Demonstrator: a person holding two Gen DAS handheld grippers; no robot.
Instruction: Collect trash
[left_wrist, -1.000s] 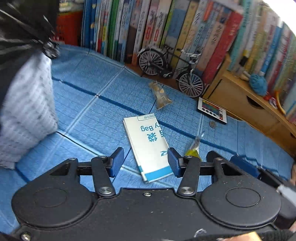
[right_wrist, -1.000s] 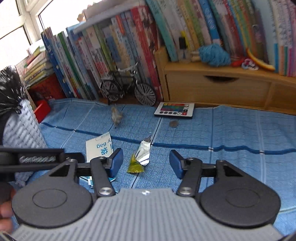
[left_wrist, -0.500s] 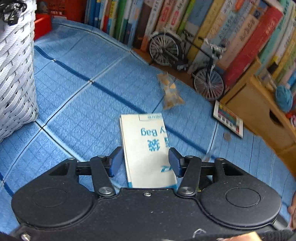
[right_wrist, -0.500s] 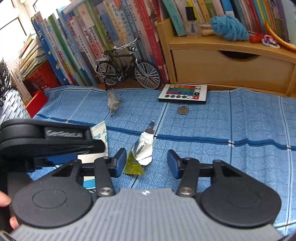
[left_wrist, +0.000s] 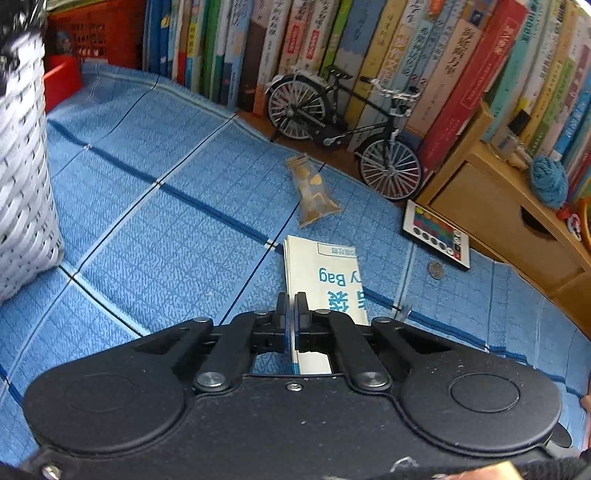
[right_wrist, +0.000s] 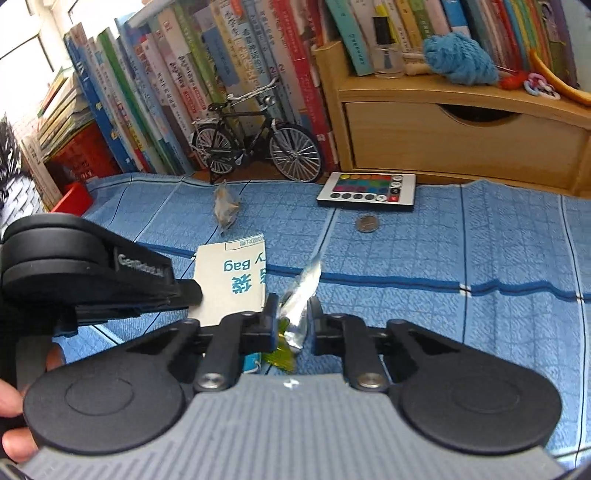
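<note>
The left gripper (left_wrist: 291, 314) has just been closing, and its jaws are now together on the near left edge of the white paper bag (left_wrist: 325, 280), pinching a thin fold of it. The bag lies flat on the blue mat (left_wrist: 166, 236), so an edge bite is probably the only way to get hold of something so thin. In the right wrist view the same gripper comes in from the left over the bag's near edge.

The right gripper (right_wrist: 292, 317) has also just been closing, and its jaws are clamped on the crumpled silver and yellow wrapper (right_wrist: 299, 306). The foil stands up between the pads, with the yellow end hanging below them. Gripping it across the narrow middle likely keeps it from slipping out.

One more piece of trash, a small clear packet (left_wrist: 314, 192) with brown bits inside, lies farther off on the mat, just in front of the model bicycle (left_wrist: 343, 125) and apart from both grippers. The white woven basket (left_wrist: 22, 192) at the far left looks like the place the trash should go.

The remote control (right_wrist: 367, 186) and the coin (right_wrist: 366, 223) sit on the far right of the mat and do not look like trash. The grips seem set; lifting and carrying to the basket appears to be next.
</note>
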